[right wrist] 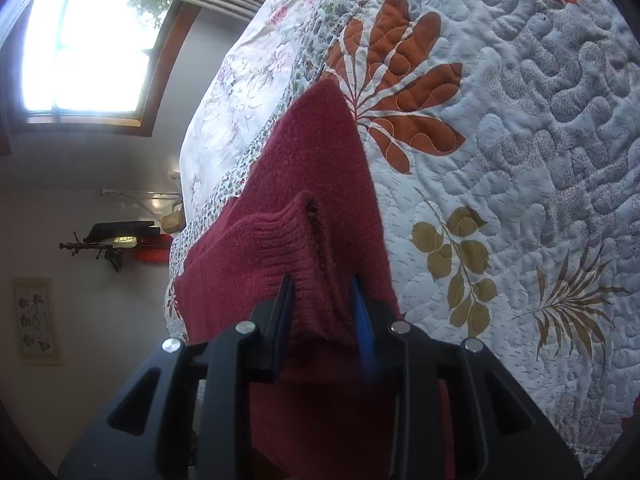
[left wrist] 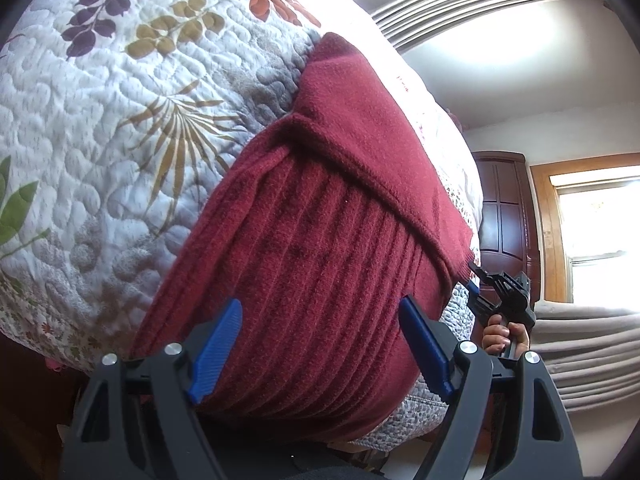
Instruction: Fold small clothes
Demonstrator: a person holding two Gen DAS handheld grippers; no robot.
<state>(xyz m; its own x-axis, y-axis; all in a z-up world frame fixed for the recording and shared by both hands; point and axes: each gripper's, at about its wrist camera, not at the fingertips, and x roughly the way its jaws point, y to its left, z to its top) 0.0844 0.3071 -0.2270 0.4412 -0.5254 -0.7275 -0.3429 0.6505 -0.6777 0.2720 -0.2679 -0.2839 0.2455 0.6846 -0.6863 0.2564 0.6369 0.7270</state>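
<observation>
1. Garment position: the maroon knit garment (left wrist: 332, 216) lies on the bed's quilt (left wrist: 100, 128) at its near edge, long axis running away from me toward the far side.
2. My left gripper (left wrist: 320, 344) stands wide apart, holding nothing, its jaws straddling the ribbed hem.
3. My right gripper (right wrist: 324, 316) is clamped on a ribbed corner, so it is the nearer hand for the fold.
4. Material: soft ribbed wool-like knit, limp; quilt stitched, puckered, leaf-printed.

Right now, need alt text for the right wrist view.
The right hand-held gripper is shut on a bunched, ribbed edge of a maroon knit garment that lies across a floral quilt. A bright window and a grey wall fill the left side.
</observation>
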